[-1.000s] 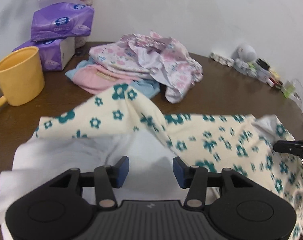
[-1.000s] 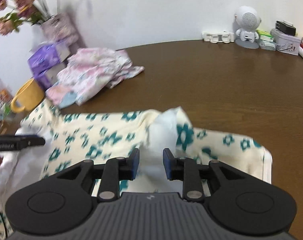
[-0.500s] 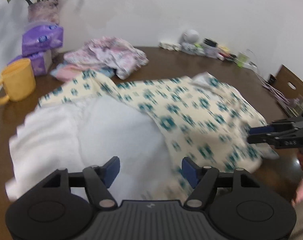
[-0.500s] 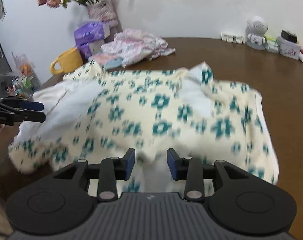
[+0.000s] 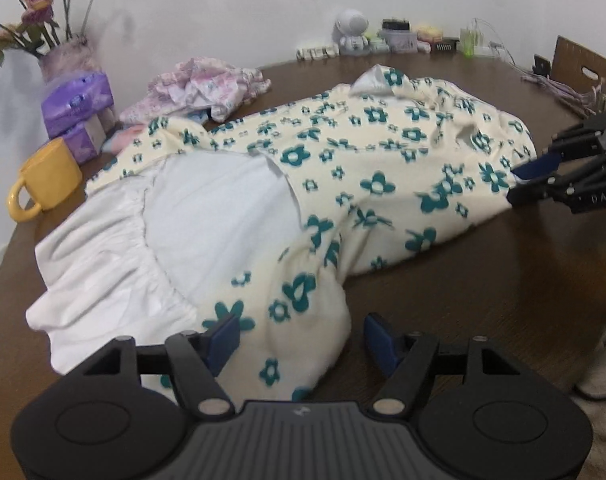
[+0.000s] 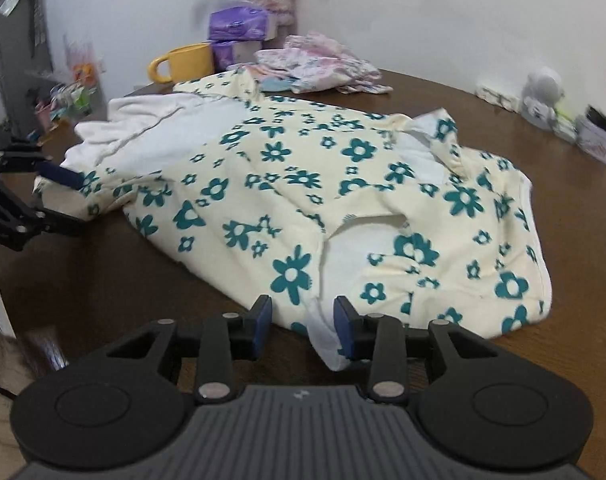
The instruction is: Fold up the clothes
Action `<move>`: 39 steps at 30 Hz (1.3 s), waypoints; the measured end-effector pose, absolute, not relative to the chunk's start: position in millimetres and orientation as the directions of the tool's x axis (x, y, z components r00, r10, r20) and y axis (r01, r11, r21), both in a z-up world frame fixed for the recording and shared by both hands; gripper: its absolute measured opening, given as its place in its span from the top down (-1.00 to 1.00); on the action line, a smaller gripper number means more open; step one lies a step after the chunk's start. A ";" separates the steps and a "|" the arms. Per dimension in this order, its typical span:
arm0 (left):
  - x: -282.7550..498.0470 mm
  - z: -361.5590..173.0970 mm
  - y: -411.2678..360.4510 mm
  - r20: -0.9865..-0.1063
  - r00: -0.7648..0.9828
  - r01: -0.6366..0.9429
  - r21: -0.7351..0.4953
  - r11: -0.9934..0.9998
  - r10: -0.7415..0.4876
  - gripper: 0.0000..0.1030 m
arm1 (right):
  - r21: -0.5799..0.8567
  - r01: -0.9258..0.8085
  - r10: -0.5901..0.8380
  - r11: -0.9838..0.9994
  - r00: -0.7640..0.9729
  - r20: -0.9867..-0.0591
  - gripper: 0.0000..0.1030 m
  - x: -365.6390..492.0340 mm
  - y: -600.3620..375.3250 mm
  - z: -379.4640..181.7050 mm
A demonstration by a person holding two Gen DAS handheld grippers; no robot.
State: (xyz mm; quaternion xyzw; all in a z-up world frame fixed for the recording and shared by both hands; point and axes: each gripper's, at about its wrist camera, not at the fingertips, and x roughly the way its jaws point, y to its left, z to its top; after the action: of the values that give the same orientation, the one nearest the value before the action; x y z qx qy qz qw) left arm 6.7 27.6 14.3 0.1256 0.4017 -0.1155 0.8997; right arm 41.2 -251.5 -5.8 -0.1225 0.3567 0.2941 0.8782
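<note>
Working on a cream flowered garment (image 5: pixel 375 184), sprawling crumpled across the middle of the table (image 5: pixel 483 280) and reaching almost to its near edge, with the white lining (image 5: pixel 207 216) turning outward at the end nearest the table's left edge.

Judging it to be soft, light and limp: sagging and bunching wherever lifted, holding no shape of its own, sliding easily over the smooth wood, risking no breakage. Looking thick and double-layered too, so probably springing back out of a fold unless pressed flat.

Narrowing the left gripper (image 5: pixel 301 342) around the near hem, with flowered cloth lying between the jaws but the pads not yet pinching it. Narrowing the right gripper (image 6: pixel 303 326) likewise at the garment's other near corner, with a white flap of the hem hanging between the jaws, brushing one pad and leaving a gap at the other. Gripping nothing firmly on either side, as far as can be seen.

Favouring the hem corners for taking hold. Pinching outer cloth and lining together, biting well in from the edge to avoid the thin flap slipping free. Keeping both grips level and the cloth taut between them while carrying the fold over. Steering clear of the yellow mug (image 5: pixel 49 178) by the left edge and the pile of other clothes (image 5: pixel 207 84) toward the far edge.
</note>
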 end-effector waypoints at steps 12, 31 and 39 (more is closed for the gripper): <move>-7.8 59.6 41.5 -0.822 0.533 0.495 0.111 0.862 -0.200 0.87 | 0.230 -0.657 0.556 0.718 0.343 -0.757 0.95 44.3 -288.0 46.7; 4.0 75.4 57.7 -0.800 0.527 0.472 -0.007 0.882 -0.288 -0.19 | 0.265 -0.581 0.526 0.770 0.344 -0.778 0.74 56.4 -292.4 47.6; 102.0 103.0 65.3 -0.753 0.613 0.198 -0.148 0.969 -0.240 -0.35 | 0.141 -0.494 0.428 0.858 0.535 -0.728 0.48 140.6 -265.7 78.1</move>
State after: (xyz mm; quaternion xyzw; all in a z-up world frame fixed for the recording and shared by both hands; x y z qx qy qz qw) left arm 102.0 65.3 103.0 -0.0252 0.4228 -0.1221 0.8976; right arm 140.6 -265.7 78.1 -0.0409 0.4039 0.2636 0.8750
